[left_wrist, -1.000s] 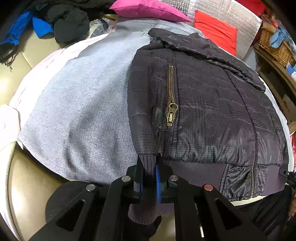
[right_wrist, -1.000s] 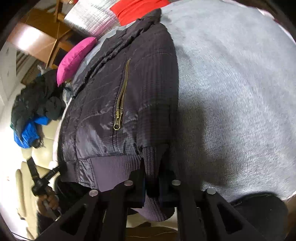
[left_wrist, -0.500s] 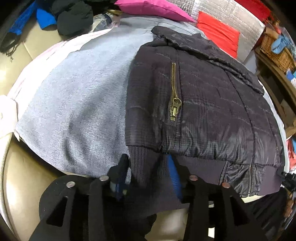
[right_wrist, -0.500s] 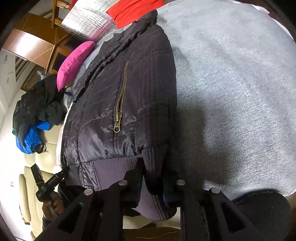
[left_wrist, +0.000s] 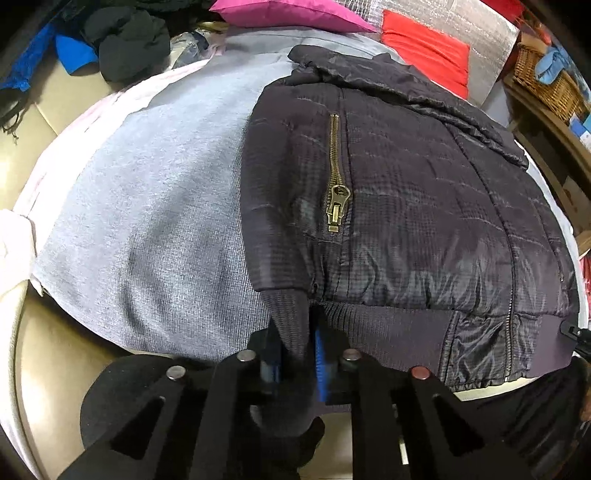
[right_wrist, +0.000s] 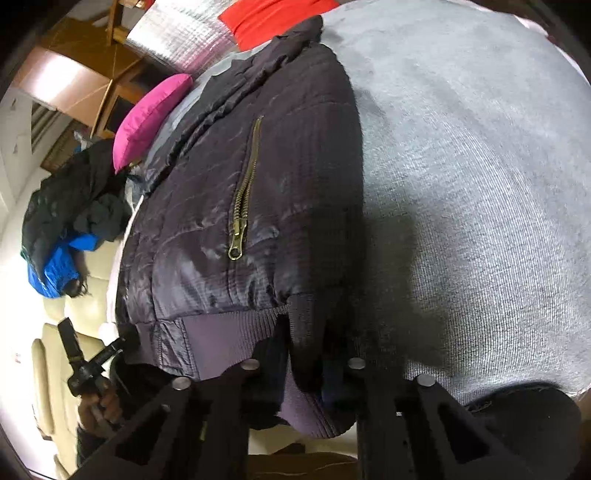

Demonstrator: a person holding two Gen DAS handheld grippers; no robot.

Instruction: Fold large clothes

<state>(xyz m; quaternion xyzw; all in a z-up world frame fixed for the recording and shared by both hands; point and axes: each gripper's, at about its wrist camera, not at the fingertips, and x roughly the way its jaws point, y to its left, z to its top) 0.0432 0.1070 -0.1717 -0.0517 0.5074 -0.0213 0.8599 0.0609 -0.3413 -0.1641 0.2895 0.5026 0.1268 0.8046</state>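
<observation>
A dark quilted jacket (left_wrist: 424,221) with a brass pocket zipper (left_wrist: 334,173) lies on a grey knit blanket (left_wrist: 147,229). It also shows in the right wrist view (right_wrist: 240,192). My left gripper (left_wrist: 295,354) is shut on a ribbed cuff (left_wrist: 290,317) at the jacket's near hem. My right gripper (right_wrist: 303,365) is around the ribbed cuff (right_wrist: 306,332) at the opposite corner of the hem, jaws slightly parted. The other gripper (right_wrist: 86,365) shows small at the lower left of the right wrist view.
The blanket (right_wrist: 480,184) covers a beige sofa (left_wrist: 48,350). A pink pillow (left_wrist: 288,14) and a red and silver cushion (left_wrist: 424,48) lie at the back. Dark and blue clothes (left_wrist: 122,40) are piled at the far left. A wicker basket (left_wrist: 546,81) stands at the right.
My left gripper opened half a second ago and has closed again on the cuff. My right gripper's jaws have parted a little around its cuff. The jacket has barely moved.
</observation>
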